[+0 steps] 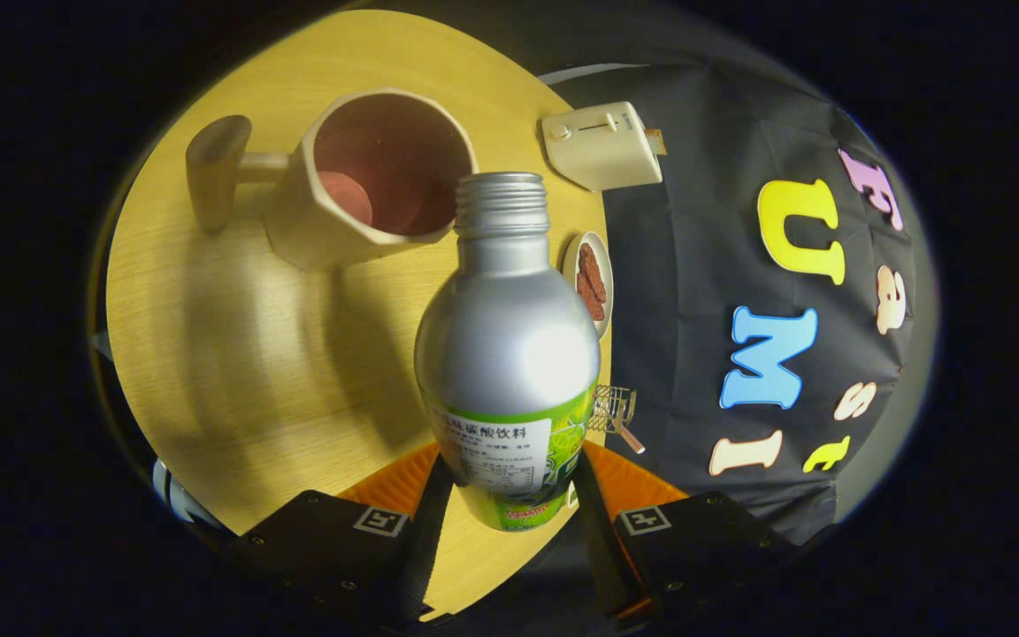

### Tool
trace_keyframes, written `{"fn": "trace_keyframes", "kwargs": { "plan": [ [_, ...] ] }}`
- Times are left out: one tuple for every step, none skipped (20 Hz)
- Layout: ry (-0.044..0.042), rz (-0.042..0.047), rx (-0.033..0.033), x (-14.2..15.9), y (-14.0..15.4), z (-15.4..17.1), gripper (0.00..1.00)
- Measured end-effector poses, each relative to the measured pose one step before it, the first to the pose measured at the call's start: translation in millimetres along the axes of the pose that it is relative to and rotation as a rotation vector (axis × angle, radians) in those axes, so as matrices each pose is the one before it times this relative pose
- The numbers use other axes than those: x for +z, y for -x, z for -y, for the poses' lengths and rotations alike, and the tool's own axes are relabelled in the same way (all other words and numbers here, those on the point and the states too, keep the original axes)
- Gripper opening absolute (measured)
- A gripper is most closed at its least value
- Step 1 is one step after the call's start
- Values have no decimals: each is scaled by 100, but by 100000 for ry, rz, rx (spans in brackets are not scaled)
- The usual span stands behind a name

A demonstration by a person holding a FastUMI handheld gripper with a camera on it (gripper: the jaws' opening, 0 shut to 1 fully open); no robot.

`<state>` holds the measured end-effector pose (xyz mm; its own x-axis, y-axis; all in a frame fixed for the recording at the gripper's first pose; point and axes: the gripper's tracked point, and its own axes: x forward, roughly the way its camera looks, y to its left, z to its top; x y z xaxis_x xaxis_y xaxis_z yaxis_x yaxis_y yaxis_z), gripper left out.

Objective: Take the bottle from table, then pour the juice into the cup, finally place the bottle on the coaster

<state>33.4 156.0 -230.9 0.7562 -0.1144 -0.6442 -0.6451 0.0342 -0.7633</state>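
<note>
Light wood-grain table (235, 354), round-edged, lit from above; soft overlapping shadows fall across its top. Black cloth wall (695, 265) hangs directly behind the table's far edge, creased in panels. Surroundings dim. A bright highlight suggests one strong overhead lamp.

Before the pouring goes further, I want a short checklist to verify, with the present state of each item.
1. Grip: both fingers of the gripper press the lower body of the bottle: ok.
2. Cap: the threaded neck is bare, cap off: ok.
3. Aim: the bottle mouth points at the rim of the cup, seemingly just short of the opening: cannot tell.
4. Cup position: it rests on the table, opening unobstructed: ok.
5. Juice: no stream visible; level inside the bottle hidden: cannot tell.
6. Landing place: an orange ribbed mat, possibly the coaster, lies behind the bottle, partly hidden: cannot tell.
</note>
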Motion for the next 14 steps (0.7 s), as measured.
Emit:
{"fn": "trace_keyframes", "kwargs": {
  "plan": [
    [1391,-874,-93,-14,-19,102,72],
    [1615,-826,-162,21,-55,127,72],
    [1842,-885,-255,-47,-15,210,72],
    [1760,-478,-301,28,62,202,72],
    [1535,-399,-119,-48,41,81,72],
    [1506,-562,-146,-50,-127,143,72],
    [1437,-484,-352,-63,13,214,72],
    [1405,-482,-156,-51,110,41,72],
    [1444,-520,-108,4,18,77,72],
    [1735,-405,-333,-33,13,-11,72],
    [1674,-473,-224,0,95,164,72],
    [1246,-320,92,7,-31,-62,72],
    [1019,-564,39,-51,73,30,72],
    [962,-658,-98,-117,44,11,72]
  ]
}}
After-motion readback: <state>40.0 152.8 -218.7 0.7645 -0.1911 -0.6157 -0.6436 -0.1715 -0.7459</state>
